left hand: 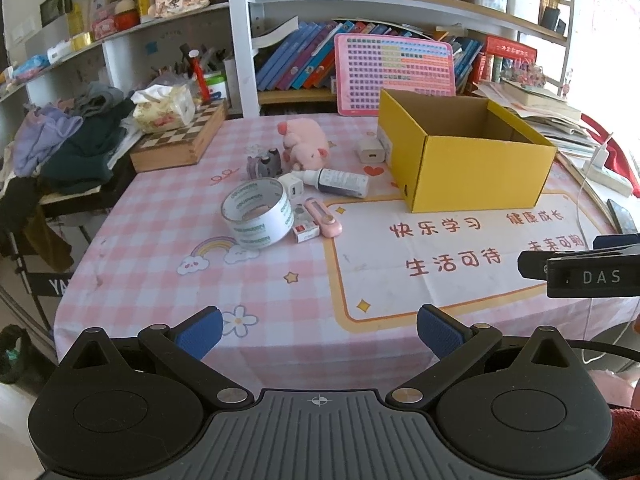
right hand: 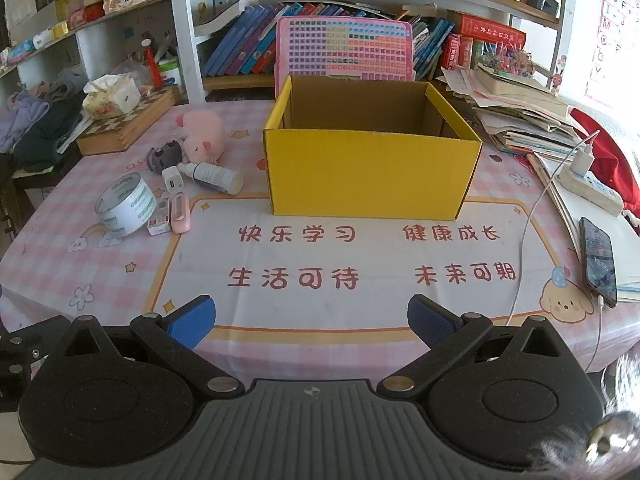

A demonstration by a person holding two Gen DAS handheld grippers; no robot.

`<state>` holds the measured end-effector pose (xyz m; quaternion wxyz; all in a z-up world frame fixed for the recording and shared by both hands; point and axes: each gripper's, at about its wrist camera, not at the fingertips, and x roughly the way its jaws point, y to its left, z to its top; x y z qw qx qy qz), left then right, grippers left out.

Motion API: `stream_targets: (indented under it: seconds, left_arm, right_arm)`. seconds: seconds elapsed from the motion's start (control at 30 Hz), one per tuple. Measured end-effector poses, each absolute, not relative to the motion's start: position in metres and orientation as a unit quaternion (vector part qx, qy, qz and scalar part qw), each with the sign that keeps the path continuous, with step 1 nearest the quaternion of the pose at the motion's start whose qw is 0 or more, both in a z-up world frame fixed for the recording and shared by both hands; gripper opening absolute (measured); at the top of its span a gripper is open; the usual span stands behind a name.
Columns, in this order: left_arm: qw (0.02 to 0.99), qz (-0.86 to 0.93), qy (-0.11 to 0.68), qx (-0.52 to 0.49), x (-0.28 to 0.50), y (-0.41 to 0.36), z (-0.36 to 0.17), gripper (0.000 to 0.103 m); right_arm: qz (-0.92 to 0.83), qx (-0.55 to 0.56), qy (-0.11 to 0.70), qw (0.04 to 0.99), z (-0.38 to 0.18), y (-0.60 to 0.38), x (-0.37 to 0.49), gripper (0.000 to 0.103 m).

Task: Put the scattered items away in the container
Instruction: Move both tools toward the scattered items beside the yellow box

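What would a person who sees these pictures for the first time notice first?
The bright yellow box stands open in the middle of the pink checked tablecloth, with nothing visible inside it. To its left lies a small heap of things: a pink plush pig, a roll of tape and a white bottle on its side. At the bottom of each view the tongs stand wide open, holding nothing.

My yellow box [right hand: 372, 174] is matt corrugated cardboard, brown inside. The tablecloth [right hand: 320, 256] looks like smooth printed cloth, the pig [left hand: 306, 142] soft plush, the tape roll [left hand: 256, 214] glossy plastic (shiny all round). My blue pads [left hand: 200, 336] look ribbed.
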<state>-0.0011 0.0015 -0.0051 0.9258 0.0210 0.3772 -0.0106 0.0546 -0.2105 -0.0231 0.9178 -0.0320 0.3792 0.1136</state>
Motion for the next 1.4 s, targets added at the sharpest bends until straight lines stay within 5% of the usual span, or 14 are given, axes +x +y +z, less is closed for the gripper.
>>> stream_targets:
  seconds: [1.4]
  left_arm:
    - [0.919,-0.007,0.393,-0.006,-0.018,0.027,-0.007,0.103]
  right_arm:
    - [0.191,-0.025,0.396,0.898,-0.023,-0.182,0.042,0.103]
